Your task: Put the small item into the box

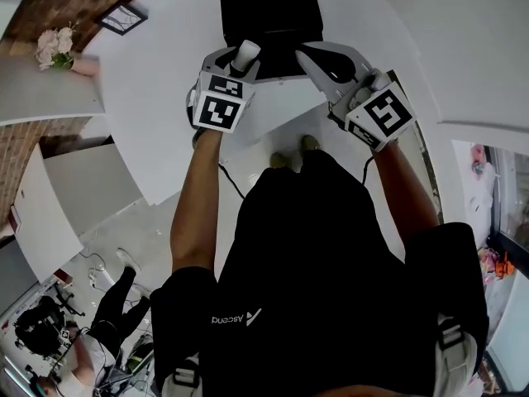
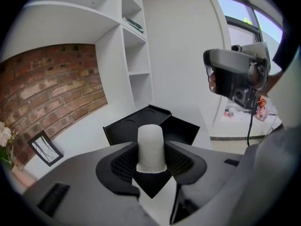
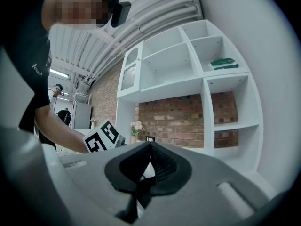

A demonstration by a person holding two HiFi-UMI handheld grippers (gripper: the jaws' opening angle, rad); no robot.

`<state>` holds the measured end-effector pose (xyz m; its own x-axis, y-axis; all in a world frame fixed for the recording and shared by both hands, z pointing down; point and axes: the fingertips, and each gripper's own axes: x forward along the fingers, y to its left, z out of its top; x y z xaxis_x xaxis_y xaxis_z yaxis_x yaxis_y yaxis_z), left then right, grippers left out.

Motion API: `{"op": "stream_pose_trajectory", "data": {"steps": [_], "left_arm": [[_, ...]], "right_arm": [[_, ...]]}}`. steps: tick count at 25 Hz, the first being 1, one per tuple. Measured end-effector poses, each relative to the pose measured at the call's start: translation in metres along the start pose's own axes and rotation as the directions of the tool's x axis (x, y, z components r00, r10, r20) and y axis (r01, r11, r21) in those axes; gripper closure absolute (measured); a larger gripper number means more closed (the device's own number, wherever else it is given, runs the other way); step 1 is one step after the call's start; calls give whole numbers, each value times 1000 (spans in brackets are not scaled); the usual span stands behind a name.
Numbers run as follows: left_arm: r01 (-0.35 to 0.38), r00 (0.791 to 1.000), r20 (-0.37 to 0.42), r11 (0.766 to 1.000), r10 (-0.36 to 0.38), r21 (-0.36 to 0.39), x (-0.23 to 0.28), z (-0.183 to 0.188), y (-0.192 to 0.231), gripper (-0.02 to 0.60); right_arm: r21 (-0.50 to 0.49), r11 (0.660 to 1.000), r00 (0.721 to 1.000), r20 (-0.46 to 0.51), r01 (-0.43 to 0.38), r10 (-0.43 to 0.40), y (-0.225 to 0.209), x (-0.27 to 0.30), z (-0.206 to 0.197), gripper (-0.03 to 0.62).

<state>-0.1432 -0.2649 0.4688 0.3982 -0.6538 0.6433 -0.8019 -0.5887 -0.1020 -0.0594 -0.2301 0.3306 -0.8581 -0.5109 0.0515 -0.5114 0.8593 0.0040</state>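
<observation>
A small white cylinder [image 2: 151, 147] stands upright between the ribbed pads of my left gripper [image 2: 151, 166], which is shut on it. In the head view the cylinder [image 1: 246, 54] pokes out of the left gripper [image 1: 240, 63] just over the near edge of the open black box [image 1: 270, 19]. The box [image 2: 181, 131] lies on the white table right behind the cylinder, its flaps spread. My right gripper [image 1: 309, 57] hovers at the box's near right corner. Its jaws [image 3: 149, 149] are shut tip to tip with nothing between them.
The white table [image 1: 157, 98] carries a pink flower bunch [image 1: 54, 46] and a small black picture frame [image 1: 122, 16] at its far left. White shelving [image 2: 135, 55] and a brick wall [image 2: 51, 88] stand behind. A second person [image 1: 107, 321] is on the floor area, lower left.
</observation>
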Motion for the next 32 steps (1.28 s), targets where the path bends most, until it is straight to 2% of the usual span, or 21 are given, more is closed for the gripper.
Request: {"op": "stream_pose_trajectory", "data": {"steps": [5, 10, 16, 21, 25, 32], "left_arm": [[-13, 990, -141, 999, 18, 37, 34, -19, 5, 410], [-24, 967, -252, 998, 38, 56, 58, -35, 10, 410], [-2, 924, -378, 992, 51, 129, 79, -51, 12, 410], [37, 875, -480, 983, 55, 179, 92, -64, 12, 410], [65, 849, -527, 982, 40, 179, 98, -74, 9, 410], [75, 843, -538, 984, 25, 163, 101, -77, 10, 405]], "right_arm": [[29, 999, 999, 4, -36, 36, -18, 1, -6, 593], [38, 997, 998, 1, -61, 61, -34, -1, -11, 592], [53, 996, 997, 6, -76, 76, -46, -3, -17, 592], [69, 995, 997, 11, -74, 74, -60, -6, -20, 594], [81, 994, 998, 16, -69, 68, -69, -9, -23, 594], [95, 993, 998, 13, -70, 69, -77, -8, -29, 594]]}}
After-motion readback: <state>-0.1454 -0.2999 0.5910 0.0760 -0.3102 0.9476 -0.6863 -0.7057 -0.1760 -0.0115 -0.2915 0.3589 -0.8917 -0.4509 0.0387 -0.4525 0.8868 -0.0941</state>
